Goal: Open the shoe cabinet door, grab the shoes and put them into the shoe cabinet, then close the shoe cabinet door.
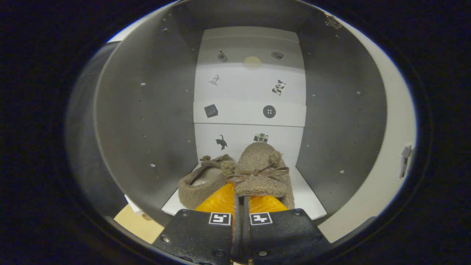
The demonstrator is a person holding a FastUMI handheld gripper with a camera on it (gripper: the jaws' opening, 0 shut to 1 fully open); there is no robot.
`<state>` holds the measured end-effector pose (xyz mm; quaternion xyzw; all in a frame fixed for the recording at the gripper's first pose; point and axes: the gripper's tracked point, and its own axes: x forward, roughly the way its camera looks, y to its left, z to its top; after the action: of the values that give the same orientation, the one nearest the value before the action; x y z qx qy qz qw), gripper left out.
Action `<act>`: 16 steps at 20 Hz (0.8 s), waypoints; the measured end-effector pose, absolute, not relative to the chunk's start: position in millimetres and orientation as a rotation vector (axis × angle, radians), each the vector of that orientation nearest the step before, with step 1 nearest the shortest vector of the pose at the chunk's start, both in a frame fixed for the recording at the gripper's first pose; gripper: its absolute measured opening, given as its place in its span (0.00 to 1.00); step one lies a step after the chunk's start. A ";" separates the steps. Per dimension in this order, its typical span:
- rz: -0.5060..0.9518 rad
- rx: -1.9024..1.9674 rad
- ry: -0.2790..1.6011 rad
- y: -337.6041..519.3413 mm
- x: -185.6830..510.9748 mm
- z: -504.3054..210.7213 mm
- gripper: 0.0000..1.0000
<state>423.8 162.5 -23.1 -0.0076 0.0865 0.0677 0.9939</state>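
The jaws of the gripper [241, 200] are pressed nearly together, pinching the near edge of the right slipper [263, 173] between them; both fingers [220, 200] bear on its fuzzy rim. That slipper has a thin ribbon bow [257, 173] across its top and points away from the jaws, toward the back of the shoe cabinet [147, 121]. Its sole sits on or just above the cabinet's white bottom shelf [307, 200]; I cannot tell which.

The left slipper [204, 182] lies on the same shelf, touching the right slipper's side, tilted with its opening turned up and toward the jaws.

Both slippers are inside the cabinet, between its two grey side walls. Behind the slippers stands the white back panel [250, 88], stepped in several bands and dotted with small stickers [269, 111]. Outside the cabinet, below its left wall, a bit of tan floor [138, 222] shows.
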 end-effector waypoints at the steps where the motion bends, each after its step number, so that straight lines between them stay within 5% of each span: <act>1: 0.143 -0.003 0.186 164.1 435.2 -23.2 0.06; 16: 0.066 0.037 0.367 153.3 522.8 -59.7 0.08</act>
<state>522.8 153.3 -59.7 0.0184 0.1826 0.0330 0.9825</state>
